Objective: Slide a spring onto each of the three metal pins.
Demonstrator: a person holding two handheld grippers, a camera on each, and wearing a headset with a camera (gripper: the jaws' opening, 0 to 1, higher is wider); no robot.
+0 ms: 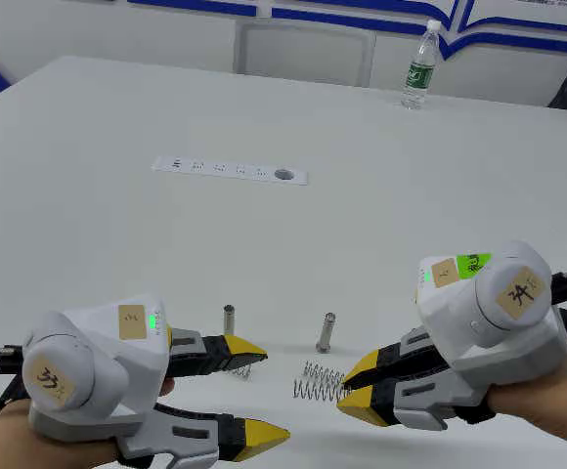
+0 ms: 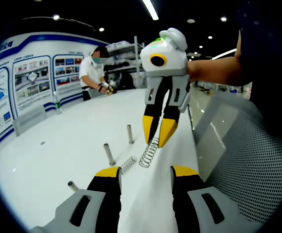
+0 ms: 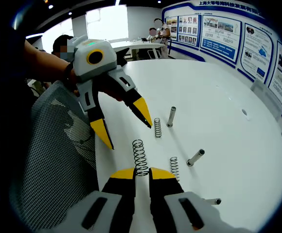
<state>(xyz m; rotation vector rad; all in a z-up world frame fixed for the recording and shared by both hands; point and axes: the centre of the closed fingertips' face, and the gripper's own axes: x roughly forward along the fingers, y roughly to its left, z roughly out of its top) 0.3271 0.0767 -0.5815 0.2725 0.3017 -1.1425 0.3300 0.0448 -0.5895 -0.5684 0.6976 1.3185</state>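
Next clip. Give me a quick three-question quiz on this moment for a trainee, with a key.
1. Count: how many metal pins are on the table?
2. Short answer: what is the right tool gripping?
3. True or false: the left tool is open and holds nothing.

Key
1. Three.
2. One end of a spring.
3. True.
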